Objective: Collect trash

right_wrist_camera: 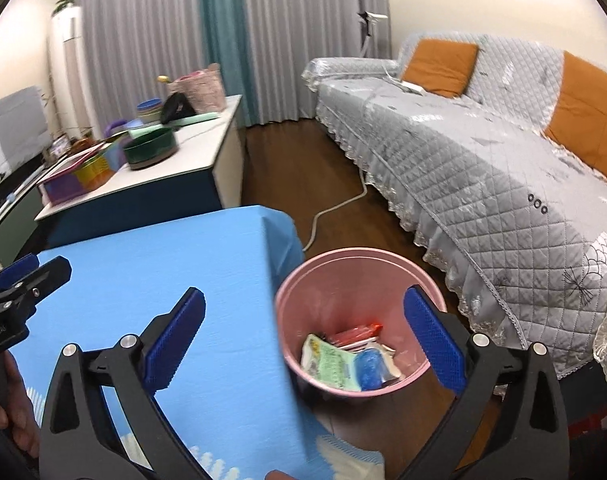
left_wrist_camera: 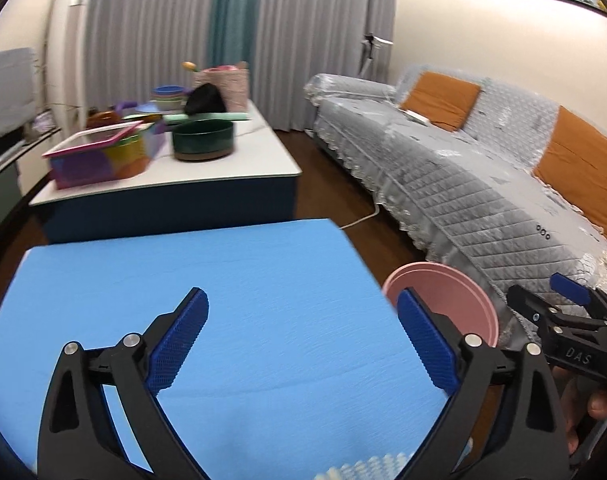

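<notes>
**Both grippers spread wide and empty, trash lying in the pink bin**

The left gripper [left_wrist_camera: 301, 344] hangs over a table draped in a blue cloth [left_wrist_camera: 223, 280], its blue-padded fingers [left_wrist_camera: 179, 344] spread wide with nothing between them. The right gripper [right_wrist_camera: 303, 344] is just as wide and just as empty, one finger over the near right edge of the blue cloth and the other over the pink wastebasket [right_wrist_camera: 291, 300].

The wastebasket stands on the dark wood floor [right_wrist_camera: 279, 160] just beside the right side of the table, between it and a sofa under a grey quilted cover [right_wrist_camera: 503, 168] with orange cushions. At its bottom lie a green and white wrapper [right_wrist_camera: 329, 360], a red packet [right_wrist_camera: 353, 334] and a blue crumpled piece [right_wrist_camera: 369, 366], touching one another.

Farther off, at left, a white-topped coffee table [left_wrist_camera: 243, 152] carries a dark green round pot [left_wrist_camera: 203, 138], a multicoloured box with a pink-framed lid [left_wrist_camera: 99, 152], stacked bowls and a woven basket. Grey curtains hang behind it. A white cable [right_wrist_camera: 335, 208] runs along the floor toward the sofa.
</notes>
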The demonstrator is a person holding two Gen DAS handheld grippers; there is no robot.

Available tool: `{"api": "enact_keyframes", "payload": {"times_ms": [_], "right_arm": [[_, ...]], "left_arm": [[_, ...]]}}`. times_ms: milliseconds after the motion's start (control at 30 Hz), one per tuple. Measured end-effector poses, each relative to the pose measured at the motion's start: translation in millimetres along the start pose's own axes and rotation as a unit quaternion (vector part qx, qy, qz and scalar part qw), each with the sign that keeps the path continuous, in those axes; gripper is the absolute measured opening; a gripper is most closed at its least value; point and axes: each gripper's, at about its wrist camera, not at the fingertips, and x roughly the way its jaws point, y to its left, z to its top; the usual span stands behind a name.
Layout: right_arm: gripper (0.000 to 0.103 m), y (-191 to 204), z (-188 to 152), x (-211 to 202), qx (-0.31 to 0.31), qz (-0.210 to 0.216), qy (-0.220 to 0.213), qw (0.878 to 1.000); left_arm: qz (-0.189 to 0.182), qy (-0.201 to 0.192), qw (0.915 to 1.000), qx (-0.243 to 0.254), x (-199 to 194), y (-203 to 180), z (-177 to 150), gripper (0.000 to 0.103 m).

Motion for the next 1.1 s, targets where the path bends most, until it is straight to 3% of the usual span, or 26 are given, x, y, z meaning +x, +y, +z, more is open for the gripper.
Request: {"api": "enact_keyframes", "payload": {"times_ms": [367, 633, 1100], "right_arm": [[0.098, 51.1, -44.4, -43.4, -0.018, 0.018, -0.021, 0.999], [0.098, 73.5, -62.9, -49.6, -0.044, 0.025, -0.016, 0.999], [0.098, 92.9, -78.6, -41.8, -0.066, 0.031, 0.002, 0.997]], "left_arm": [[0.058, 0.004, 0.9981, -0.02, -59.1, 31.3, -57.5, 0.093], [0.085, 0.017, 0.9945, -0.059, -75.6, 47.9, -93.1, 0.095], [0.102, 0.025, 0.9911, -0.082, -78.4, 64.8, -105.5, 0.095]]}}
